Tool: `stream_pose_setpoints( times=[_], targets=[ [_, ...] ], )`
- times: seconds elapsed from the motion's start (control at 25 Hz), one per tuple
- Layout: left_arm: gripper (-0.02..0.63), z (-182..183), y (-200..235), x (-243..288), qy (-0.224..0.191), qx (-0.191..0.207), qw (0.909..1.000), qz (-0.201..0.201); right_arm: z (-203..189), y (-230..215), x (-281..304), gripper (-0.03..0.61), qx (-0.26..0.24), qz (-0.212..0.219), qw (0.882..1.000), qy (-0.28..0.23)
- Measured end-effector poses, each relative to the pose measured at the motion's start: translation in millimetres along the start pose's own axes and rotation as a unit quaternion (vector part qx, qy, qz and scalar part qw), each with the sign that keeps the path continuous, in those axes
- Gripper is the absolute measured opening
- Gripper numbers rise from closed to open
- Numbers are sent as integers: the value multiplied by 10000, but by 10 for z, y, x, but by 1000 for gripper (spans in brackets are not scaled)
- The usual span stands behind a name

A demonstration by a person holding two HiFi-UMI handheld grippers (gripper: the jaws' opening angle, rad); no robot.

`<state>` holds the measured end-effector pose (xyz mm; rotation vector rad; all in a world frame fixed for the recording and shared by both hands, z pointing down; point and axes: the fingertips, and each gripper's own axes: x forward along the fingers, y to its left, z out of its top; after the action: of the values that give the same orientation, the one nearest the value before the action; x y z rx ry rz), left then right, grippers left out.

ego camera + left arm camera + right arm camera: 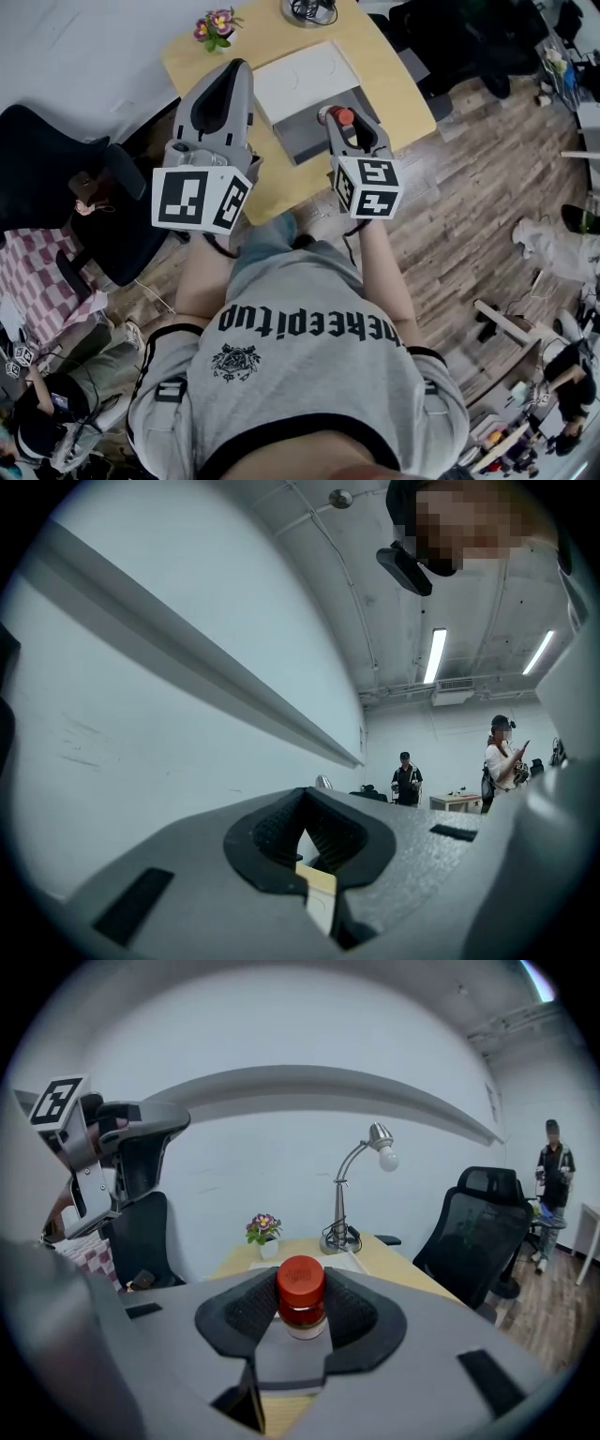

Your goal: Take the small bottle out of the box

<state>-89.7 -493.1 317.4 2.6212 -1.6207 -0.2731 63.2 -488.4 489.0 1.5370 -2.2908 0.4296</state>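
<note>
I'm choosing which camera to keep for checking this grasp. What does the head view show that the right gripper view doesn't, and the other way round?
Only the head view: the right tool's marker cube and the person's grey shirt.
Only the right gripper view: the desk lamp's bulb, and the tool's pads pressing both sides of the small bottle.
Both: that bottle with its red cap, the flower pot, the raised left tool and the wooden table.
</note>
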Motion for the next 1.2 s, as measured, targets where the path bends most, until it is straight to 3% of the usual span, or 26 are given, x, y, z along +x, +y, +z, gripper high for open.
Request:
stream_pose_setpoints(
  times=[0.16,0.4,1.2],
  targets=[
    [2,48,-167,-92,-29,28,10000,-60,160,50,-233,146,-272,8,9993,-253],
    [2,132,-375,-267,-94,87,9999,-80,309,86,-579,146,-85,66,9985,-545],
    [2,447,-1061,-784,-382,361,9985,-183,715,68,-1697,145,-277,-207,9898,-1383]
  ],
)
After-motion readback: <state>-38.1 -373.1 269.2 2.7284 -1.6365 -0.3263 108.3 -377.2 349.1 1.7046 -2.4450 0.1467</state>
